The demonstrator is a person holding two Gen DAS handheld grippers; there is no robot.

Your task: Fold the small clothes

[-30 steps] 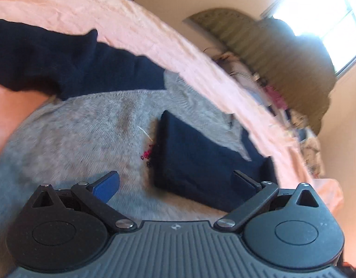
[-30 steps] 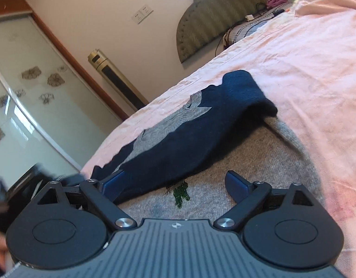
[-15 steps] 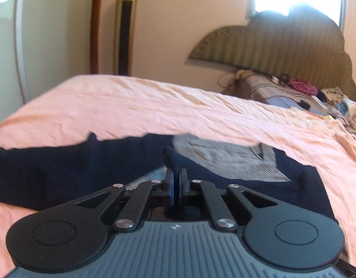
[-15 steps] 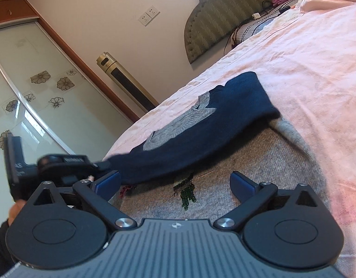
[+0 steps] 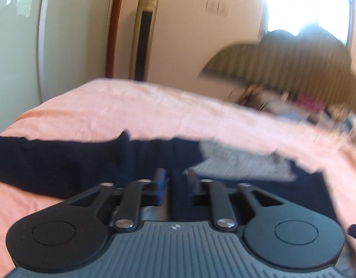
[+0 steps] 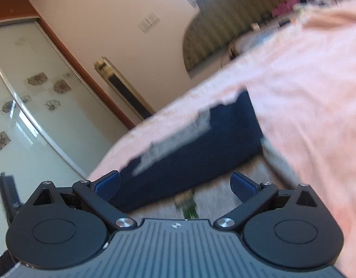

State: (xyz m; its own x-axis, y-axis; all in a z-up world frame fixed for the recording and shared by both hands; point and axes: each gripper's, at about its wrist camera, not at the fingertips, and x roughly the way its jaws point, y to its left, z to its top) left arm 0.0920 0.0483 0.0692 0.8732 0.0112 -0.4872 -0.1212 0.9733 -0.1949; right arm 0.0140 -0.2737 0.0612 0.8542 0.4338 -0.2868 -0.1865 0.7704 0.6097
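sweater: grey-and-navy knit sweater (image 6: pixel 201 153) on pink bed (image 6: pixel 312 97), sleeve folded in | remaining: body fold | left hand-held gripper (image 5: pixel 174 185): opening, navy cloth between | right hand-held gripper (image 6: pixel 175 185): released, empty

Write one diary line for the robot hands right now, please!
scene: sweater on bed | left gripper: jaws opening, navy sleeve between them | right gripper: open, empty | step: folding sleeves

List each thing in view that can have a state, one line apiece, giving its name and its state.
sweater: lying on the bed, navy sleeve folded across its grey body
bed sheet: spread, wrinkled
left gripper: jaws opening, navy fabric between them
right gripper: open wide, holding nothing
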